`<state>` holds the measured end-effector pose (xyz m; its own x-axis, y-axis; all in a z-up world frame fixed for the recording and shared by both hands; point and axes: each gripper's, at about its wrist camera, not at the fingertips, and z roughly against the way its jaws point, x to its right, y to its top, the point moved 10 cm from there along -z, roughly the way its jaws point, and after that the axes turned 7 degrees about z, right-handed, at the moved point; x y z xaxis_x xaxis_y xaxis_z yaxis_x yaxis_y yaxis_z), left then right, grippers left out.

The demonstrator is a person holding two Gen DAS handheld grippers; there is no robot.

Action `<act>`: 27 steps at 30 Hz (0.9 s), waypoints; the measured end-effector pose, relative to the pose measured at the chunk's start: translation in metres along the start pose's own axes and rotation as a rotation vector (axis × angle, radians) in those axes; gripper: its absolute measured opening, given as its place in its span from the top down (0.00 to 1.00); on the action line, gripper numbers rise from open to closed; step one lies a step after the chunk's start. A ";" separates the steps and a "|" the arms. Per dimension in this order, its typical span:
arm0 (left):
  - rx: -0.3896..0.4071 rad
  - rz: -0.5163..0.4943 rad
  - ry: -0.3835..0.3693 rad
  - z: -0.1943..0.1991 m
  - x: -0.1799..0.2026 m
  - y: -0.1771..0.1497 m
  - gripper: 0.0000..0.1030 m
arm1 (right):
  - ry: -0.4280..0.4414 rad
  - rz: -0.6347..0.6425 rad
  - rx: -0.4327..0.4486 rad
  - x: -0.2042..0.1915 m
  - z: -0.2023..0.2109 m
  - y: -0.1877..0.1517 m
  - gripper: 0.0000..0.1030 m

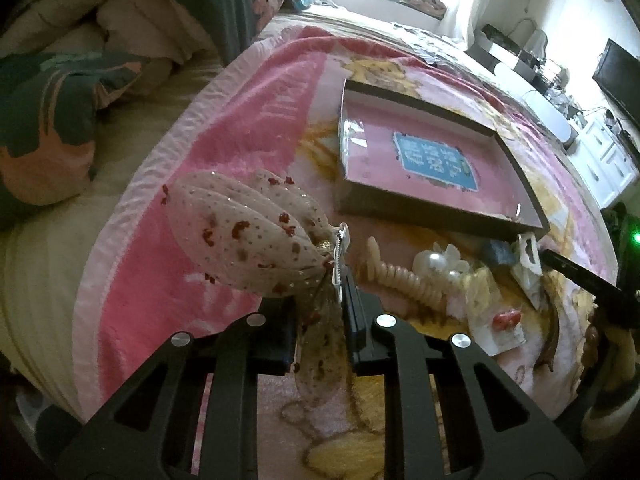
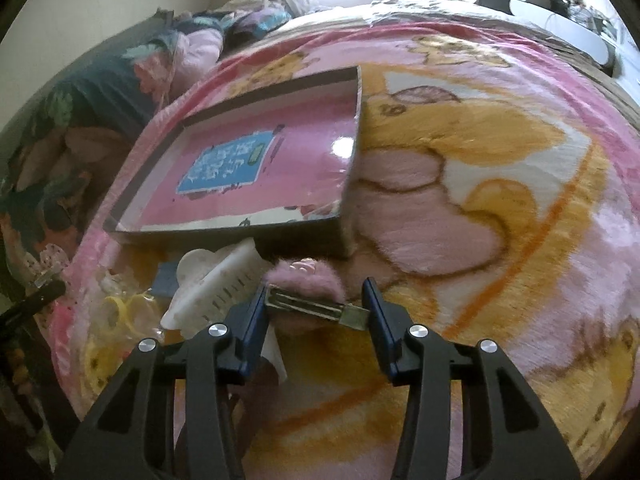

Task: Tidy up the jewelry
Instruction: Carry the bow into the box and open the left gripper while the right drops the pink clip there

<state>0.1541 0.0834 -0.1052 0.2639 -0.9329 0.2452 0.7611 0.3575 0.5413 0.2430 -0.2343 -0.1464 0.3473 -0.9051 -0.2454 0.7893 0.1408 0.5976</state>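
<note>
The big bow-shaped hair clip of pale pink spotted fabric with red flecks [image 1: 240,236] is lifted clear of the blanket, its metal clasp pinched between the closed jaws of the left gripper [image 1: 320,320]; the bow fans out to the left of the fingers and a fabric tail hangs down between them.

The fluffy mauve pom-pom hair clip with a flat metal bar [image 2: 308,292] lies on the blanket between the jaws of the right gripper [image 2: 316,320]. Those jaws stand apart around the bar; whether the pads touch its ends cannot be told.

Just left of that clip lie a white plastic claw clip [image 2: 216,284] and yellow rings [image 2: 128,308]. In the left view a cream spiral hair tie [image 1: 396,276], a pearl ornament [image 1: 432,262] and a small red piece on a card [image 1: 506,318] sit near together.

Beyond these rests the shallow dark-walled box with a pink floor and blue label [image 1: 424,204], empty of jewelry.

Everything lies on a pink and yellow plush cartoon blanket [image 2: 500,208] spread over a bed, with floral bedding [image 1: 48,92] bunched at the far left.
</note>
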 end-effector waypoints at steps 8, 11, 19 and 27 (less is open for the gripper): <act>0.014 -0.055 -0.019 0.003 0.030 0.012 0.89 | -0.032 -0.021 0.096 0.016 0.047 0.009 0.57; 0.015 -0.076 -0.033 0.001 0.045 0.021 0.89 | -0.042 -0.013 0.135 0.019 0.062 0.018 0.57; 0.020 -0.124 -0.053 -0.013 0.082 0.048 0.89 | -0.044 0.011 0.199 0.017 0.081 0.050 0.57; 0.027 -0.140 -0.051 -0.034 0.104 0.076 0.89 | -0.016 0.068 0.216 -0.004 0.069 0.088 0.57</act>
<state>0.2602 0.0119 -0.0661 0.1258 -0.9704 0.2059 0.7718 0.2262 0.5943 0.2759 -0.2455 -0.0404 0.3869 -0.9028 -0.1876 0.6371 0.1146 0.7622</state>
